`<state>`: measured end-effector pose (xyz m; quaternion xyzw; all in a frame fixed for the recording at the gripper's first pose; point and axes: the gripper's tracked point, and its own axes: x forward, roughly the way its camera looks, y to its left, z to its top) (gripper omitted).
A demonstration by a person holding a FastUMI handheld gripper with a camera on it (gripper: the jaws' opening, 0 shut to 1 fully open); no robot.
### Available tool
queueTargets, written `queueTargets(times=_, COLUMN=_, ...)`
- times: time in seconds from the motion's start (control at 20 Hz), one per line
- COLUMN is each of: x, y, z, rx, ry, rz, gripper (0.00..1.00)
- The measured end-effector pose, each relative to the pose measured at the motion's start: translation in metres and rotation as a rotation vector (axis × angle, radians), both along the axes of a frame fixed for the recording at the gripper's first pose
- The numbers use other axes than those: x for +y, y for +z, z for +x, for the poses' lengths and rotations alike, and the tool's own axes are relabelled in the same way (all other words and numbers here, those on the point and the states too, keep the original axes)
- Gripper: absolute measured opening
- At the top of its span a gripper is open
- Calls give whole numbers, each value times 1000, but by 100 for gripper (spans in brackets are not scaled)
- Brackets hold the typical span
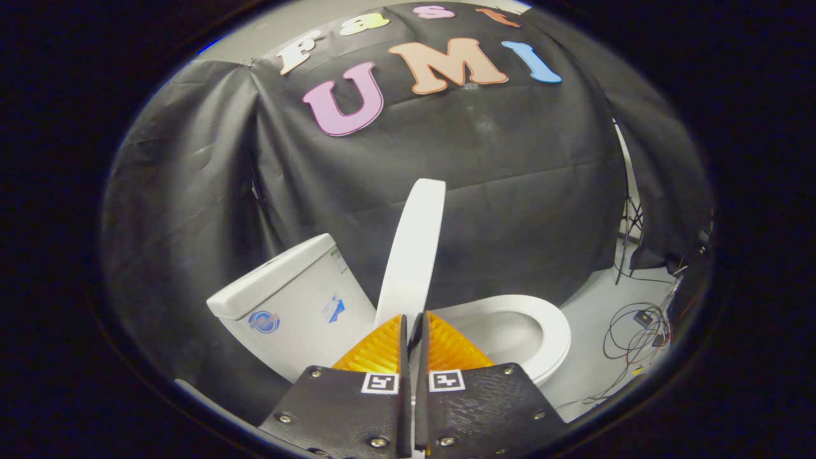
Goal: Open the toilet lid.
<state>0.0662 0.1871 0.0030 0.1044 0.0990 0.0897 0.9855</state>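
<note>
The toilet lid (413, 252) stands raised in the middle of the frame, seen edge-on, its long axis running nearly upright and leaning slightly right at the top. Its lower end sits between the tank (290, 299) at lower left and the seat (553, 331) at lower right. The gripper (414, 325) points forward at bottom centre, its orange fingers (379, 349) pinched together on the lid's lower edge.

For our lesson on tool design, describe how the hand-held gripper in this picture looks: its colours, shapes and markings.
The gripper has two wedge-shaped orange fingers with fine ribbing, tapering to narrow tips. Each sits on a dark, textured black plate fastened with small silver screws. A square black-and-white marker sits at the base of each finger. Thin black pads line the fingers' inner faces.
</note>
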Motion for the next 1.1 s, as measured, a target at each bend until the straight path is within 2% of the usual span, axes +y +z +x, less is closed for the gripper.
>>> queueTargets(times=0.3, x=20, y=6, z=-2, rx=-32, ry=28, rz=-33, gripper=3)
queueTargets(times=0.95, x=74, y=24, z=-4, rx=-79, ry=148, rz=-34, gripper=3)
queueTargets(times=1.1, x=91, y=26, z=-5, rx=-100, ry=159, rz=-72, gripper=3)
